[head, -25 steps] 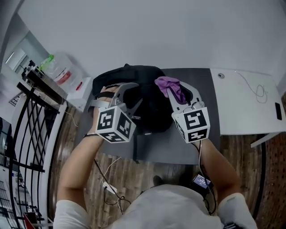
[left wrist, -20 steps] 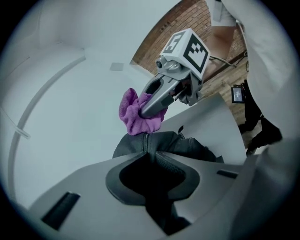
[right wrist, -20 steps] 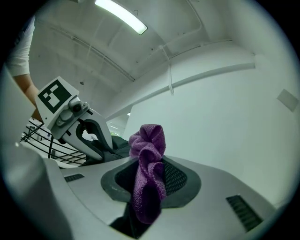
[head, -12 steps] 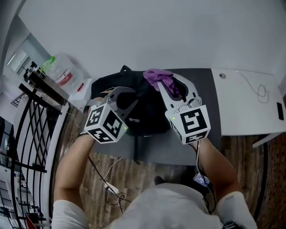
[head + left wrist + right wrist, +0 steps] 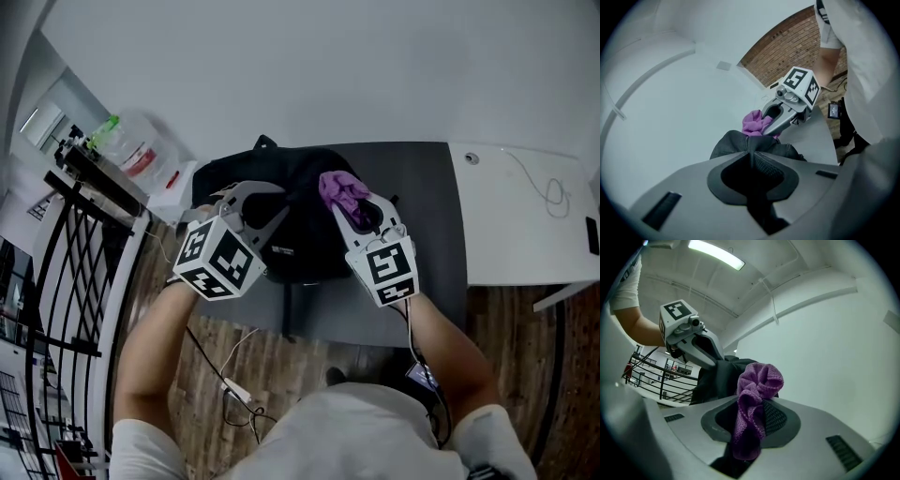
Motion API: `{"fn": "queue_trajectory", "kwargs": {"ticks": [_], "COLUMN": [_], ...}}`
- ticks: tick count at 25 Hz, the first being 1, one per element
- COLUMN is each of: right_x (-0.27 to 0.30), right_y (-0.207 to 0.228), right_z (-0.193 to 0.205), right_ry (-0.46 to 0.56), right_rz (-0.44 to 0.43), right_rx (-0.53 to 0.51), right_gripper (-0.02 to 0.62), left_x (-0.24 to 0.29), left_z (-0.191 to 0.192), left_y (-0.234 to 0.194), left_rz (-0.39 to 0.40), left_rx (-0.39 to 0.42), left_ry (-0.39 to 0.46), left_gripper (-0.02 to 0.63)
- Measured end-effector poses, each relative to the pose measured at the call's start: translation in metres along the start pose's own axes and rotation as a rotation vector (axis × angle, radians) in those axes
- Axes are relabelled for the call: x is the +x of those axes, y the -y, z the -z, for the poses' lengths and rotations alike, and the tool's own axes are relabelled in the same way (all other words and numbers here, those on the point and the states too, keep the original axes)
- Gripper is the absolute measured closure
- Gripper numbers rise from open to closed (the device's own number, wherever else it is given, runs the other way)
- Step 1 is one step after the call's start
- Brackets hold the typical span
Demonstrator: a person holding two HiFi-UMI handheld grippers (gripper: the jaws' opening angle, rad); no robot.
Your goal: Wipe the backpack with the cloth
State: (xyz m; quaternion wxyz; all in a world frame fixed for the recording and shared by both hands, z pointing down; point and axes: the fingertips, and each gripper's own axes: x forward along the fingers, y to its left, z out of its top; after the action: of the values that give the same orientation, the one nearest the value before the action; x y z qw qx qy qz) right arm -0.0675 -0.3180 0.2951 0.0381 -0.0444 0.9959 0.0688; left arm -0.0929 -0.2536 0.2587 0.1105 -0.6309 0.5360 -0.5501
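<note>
A black backpack (image 5: 302, 192) lies on a dark grey table (image 5: 417, 202). My left gripper (image 5: 270, 223) is at its left side; its jaws have just been closing, and a fold of the backpack's (image 5: 733, 143) black fabric is pinched between them. My right gripper (image 5: 354, 208) is shut on a bunched purple cloth (image 5: 339, 187), which sits over the backpack's right part. In the right gripper view the cloth (image 5: 755, 390) hangs out of the jaws, with the backpack (image 5: 712, 378) and left gripper (image 5: 693, 343) just behind. The left gripper view shows the cloth (image 5: 754, 123) and right gripper (image 5: 790, 105) beyond the pinched fold.
A white table (image 5: 525, 220) adjoins the grey one on the right, with a thin cable on it. A black metal railing (image 5: 66, 262) runs along the left. A clear plastic container (image 5: 136, 155) stands at the back left. Cables lie on the wooden floor (image 5: 234, 384).
The left gripper has shifted left and shut on a fold of the backpack. The right gripper has carried the cloth left, then down and closer onto the backpack.
</note>
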Motion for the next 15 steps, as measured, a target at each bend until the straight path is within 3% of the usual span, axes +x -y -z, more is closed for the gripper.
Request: {"fn": "queue_trajectory", "kwargs": {"ticks": [9,15], "right_x": [0.010,0.013], "right_y": [-0.003,-0.002], "right_z": [0.038,0.067], "right_ry": [-0.101,-0.181], "right_rz": [-0.040,-0.073], "right_rx": [-0.172,-0.230], "right_gripper": [0.494,0.494], "left_x": [0.002,0.000], "left_z": [0.001,-0.001], "left_y": [0.001,0.002], "left_rz": [-0.006,-0.005], "left_rx": [-0.021,-0.039], "left_ry": [0.008,0.020], "left_gripper": [0.565,0.565]}}
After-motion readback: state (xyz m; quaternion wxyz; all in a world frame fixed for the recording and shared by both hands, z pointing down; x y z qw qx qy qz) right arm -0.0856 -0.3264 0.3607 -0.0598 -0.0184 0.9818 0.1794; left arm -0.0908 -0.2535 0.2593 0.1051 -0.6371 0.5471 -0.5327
